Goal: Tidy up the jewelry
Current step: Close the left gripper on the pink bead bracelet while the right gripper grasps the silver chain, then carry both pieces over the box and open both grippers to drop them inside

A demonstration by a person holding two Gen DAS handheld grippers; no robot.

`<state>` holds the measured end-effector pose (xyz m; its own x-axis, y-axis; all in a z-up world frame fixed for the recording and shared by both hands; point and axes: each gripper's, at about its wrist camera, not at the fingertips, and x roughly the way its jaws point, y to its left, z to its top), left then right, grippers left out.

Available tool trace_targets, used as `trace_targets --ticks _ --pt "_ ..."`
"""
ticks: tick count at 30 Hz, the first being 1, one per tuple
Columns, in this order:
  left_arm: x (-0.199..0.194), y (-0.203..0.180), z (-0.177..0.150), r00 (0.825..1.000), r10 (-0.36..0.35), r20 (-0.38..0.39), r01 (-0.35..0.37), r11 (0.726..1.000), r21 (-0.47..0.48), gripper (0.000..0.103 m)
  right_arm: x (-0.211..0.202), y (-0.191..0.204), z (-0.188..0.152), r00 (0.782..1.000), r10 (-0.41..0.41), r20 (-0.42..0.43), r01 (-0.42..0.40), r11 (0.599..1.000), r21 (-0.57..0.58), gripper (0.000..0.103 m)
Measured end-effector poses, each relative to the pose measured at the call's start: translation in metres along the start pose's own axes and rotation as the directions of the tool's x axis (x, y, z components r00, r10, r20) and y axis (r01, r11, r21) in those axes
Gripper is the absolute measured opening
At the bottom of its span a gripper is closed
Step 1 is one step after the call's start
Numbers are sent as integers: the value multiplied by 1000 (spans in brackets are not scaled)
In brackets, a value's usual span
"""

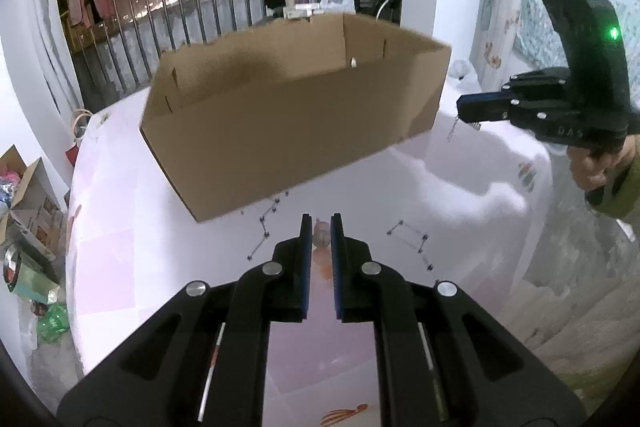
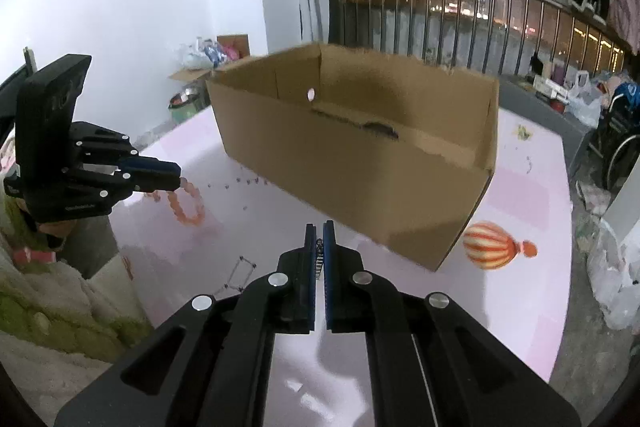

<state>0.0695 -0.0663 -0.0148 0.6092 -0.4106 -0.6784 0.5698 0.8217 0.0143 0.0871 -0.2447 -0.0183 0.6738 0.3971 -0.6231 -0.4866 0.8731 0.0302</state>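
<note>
An open cardboard box (image 1: 288, 131) stands on the pink table (image 1: 160, 267); it also shows in the right wrist view (image 2: 360, 163). My left gripper (image 1: 321, 227) is shut on a pink bead bracelet (image 1: 322, 235), which hangs from its tips above the table in the right wrist view (image 2: 188, 205), left of the box. My right gripper (image 2: 319, 239) is shut on a thin silver chain (image 2: 319, 259); the chain dangles from it in the left wrist view (image 1: 454, 131), just right of the box.
A dark item (image 2: 376, 126) lies inside the box. Printed star lines (image 1: 412, 239) and a balloon picture (image 2: 494, 246) mark the tablecloth. A railing (image 1: 192, 15) stands behind the table. Boxes and bags (image 1: 28, 219) lie on the floor at the left.
</note>
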Motion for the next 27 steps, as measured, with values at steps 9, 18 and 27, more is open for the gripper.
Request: trace_targets --ticks 9,18,27 --pt "-37 0 53 990 -67 121 64 998 23 8 -34 1 43 993 -10 114 16 999 -50 3" --pt "-22 15 134 977 -103 188 97 994 41 8 -31 -24 98 984 -27 179 46 993 -105 4" --pt "88 33 177 988 -155 12 155 987 -34 8 29 -72 111 997 -3 72 9 997 -82 3"
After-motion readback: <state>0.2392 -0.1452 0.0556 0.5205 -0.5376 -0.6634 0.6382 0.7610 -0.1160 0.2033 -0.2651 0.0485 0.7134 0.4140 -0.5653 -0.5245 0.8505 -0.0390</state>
